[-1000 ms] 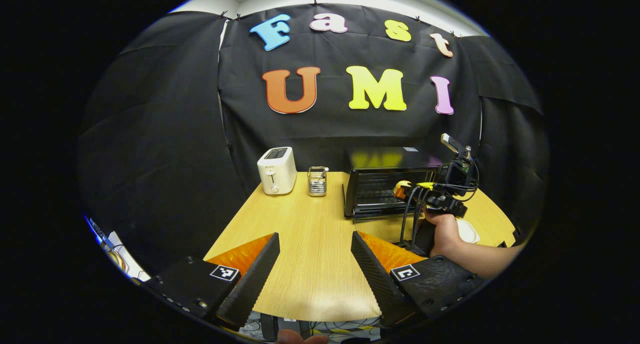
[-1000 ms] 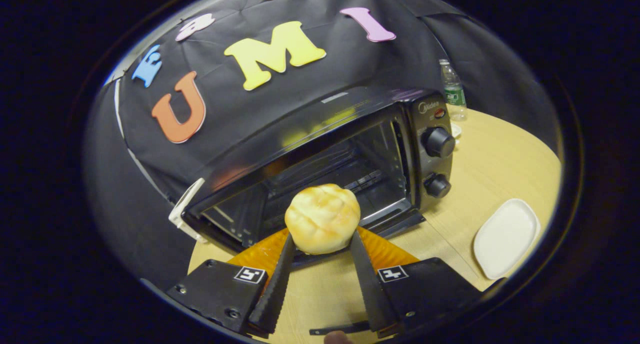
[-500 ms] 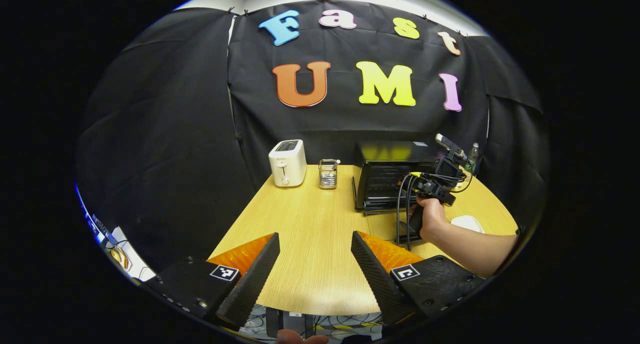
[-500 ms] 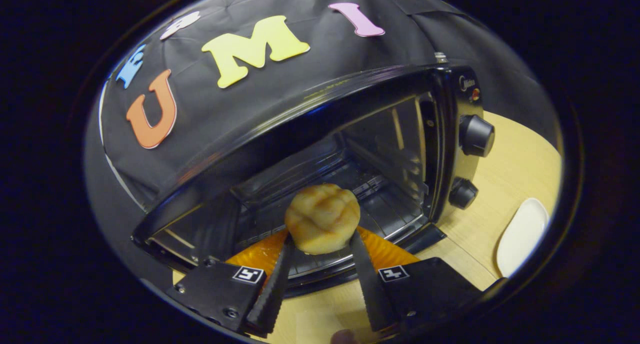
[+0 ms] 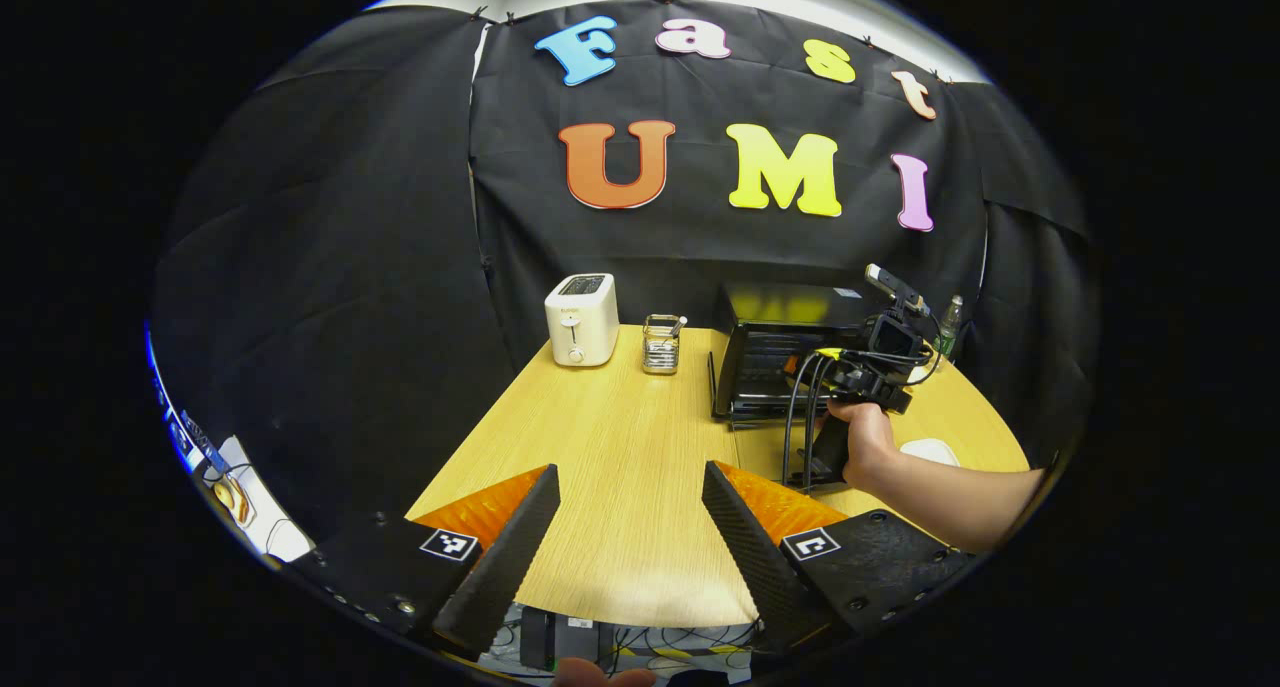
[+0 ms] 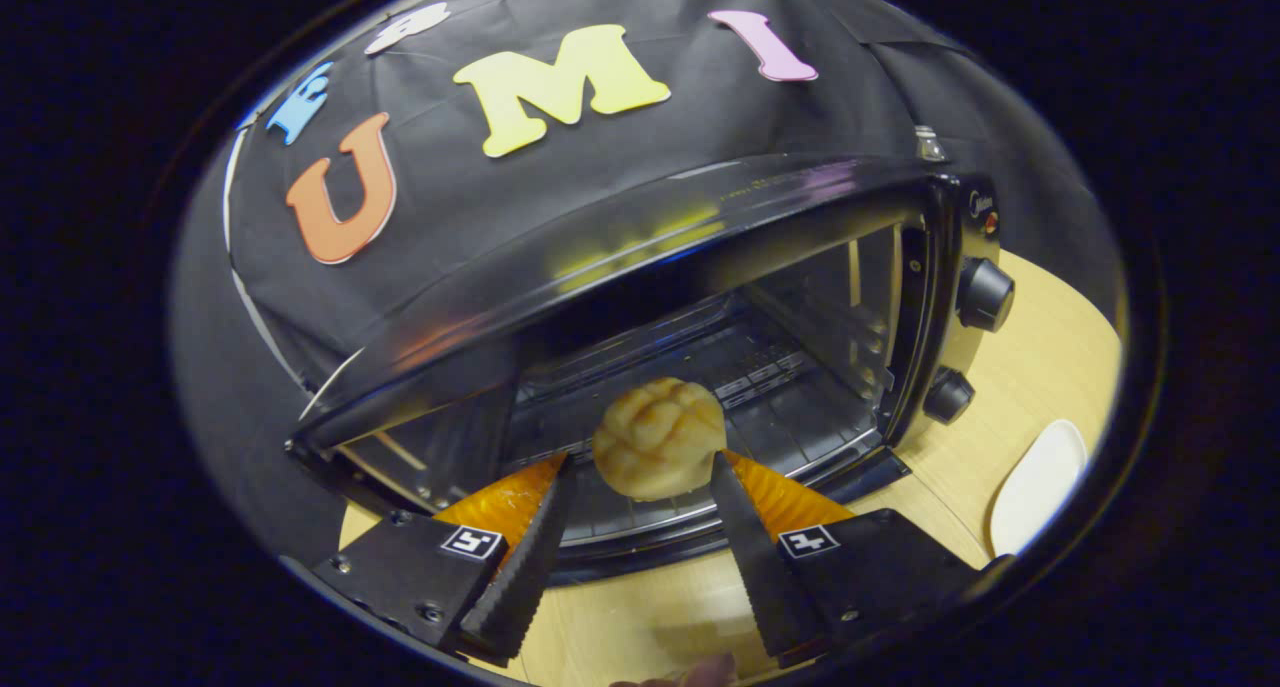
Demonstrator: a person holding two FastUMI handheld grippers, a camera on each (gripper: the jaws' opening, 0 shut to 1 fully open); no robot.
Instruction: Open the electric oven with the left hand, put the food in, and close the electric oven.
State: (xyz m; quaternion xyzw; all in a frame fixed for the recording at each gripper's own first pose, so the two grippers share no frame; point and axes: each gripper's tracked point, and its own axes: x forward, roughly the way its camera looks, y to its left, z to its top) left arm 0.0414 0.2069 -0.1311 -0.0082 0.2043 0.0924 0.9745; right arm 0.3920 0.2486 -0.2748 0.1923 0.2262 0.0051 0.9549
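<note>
Black cloth backs a wooden tabletop (image 5: 620, 467). On it the oven (image 6: 700, 297) stands open. Right tongs (image 6: 640, 527) reach into its mouth, spread, fingers barely beside the bun (image 6: 660, 437) on the rack. Left tongs (image 5: 630, 527) gape empty. Bun looks light, soft, crushable; take its sides gently.

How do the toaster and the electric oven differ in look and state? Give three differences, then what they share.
The toaster is white; the electric oven is black. The toaster is tall and narrow, the oven wide and boxy. The toaster loads through top slots, the oven through its front, which stands open with a bun inside. Both stand on the wooden table.
</note>
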